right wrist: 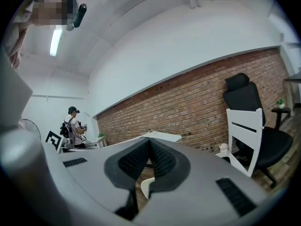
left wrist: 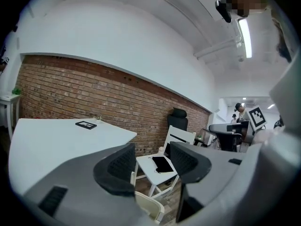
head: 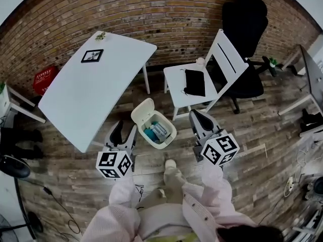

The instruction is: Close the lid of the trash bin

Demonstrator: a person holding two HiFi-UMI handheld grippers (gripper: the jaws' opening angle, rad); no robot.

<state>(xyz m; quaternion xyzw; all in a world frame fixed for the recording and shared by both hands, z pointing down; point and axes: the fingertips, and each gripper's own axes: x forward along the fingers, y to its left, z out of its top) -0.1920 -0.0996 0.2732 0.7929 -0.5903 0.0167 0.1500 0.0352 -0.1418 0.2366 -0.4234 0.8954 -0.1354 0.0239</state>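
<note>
Grey ribbed pads on the left claw, spread wide and gripping nothing, with only air and a white chair showing well beyond the gap. Just below those pads, the cream trash bin, rim peeping up under the jaws. Seen from the head view, left claw just beside the left flank of the bin, tips close to the lid. Lid raised upright at the bin's far-left end, slightly ahead and to the right of those tips. Right claw pinched shut, pads meeting, nothing caught in them, a pale sliver of the bin low beneath its tips. From above, right claw off the bin's right side, near but with bare floor between, the lid lying to its left across the open mouth. Bin's long axis slanting from the lid end, nearest the left claw, toward the near right. Blue and white rubbish uncovered inside, so the lid not yet down. Judged an approach stage. Left claw reckoned the nearer to the lid, hence the likelier one to tip it over the mouth, after first getting behind or above its top edge. Both claws held roughly level at either side of the bin, pointing away toward the brick wall, pink sleeves trailing behind.
</note>
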